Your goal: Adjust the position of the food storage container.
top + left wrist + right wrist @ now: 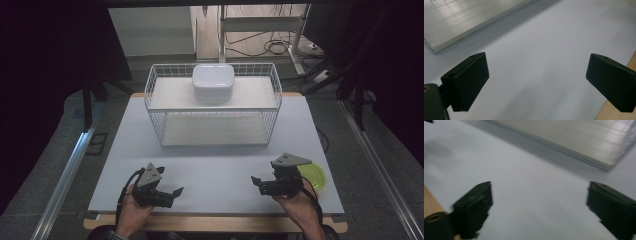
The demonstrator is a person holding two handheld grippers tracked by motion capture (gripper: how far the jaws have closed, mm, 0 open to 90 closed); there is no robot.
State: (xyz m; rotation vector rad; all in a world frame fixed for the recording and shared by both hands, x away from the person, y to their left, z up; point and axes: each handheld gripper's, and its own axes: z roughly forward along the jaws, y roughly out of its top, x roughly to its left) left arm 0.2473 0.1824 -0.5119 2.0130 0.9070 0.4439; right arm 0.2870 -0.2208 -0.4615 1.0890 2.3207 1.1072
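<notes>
Both tools rest low over the near part of the pale grey table, one in each of the person's hands, and both are released with nothing between their jaws. The left gripper sits near the front left corner, its jaws pointing right toward the middle of the table; its own view shows its two black pads spread wide over bare surface, with the wooden table edge at the lower right. The right gripper sits near the front right, jaws pointing left toward the other tool, the two well apart; its own view, somewhat blurred, shows its pads likewise spread wide over the bare surface. Just behind the right gripper a green plate lies flat on the table by the right edge. At the far side stands a white wire rack, and a white lidded container sits on its upper shelf, well apart from both tools.
</notes>
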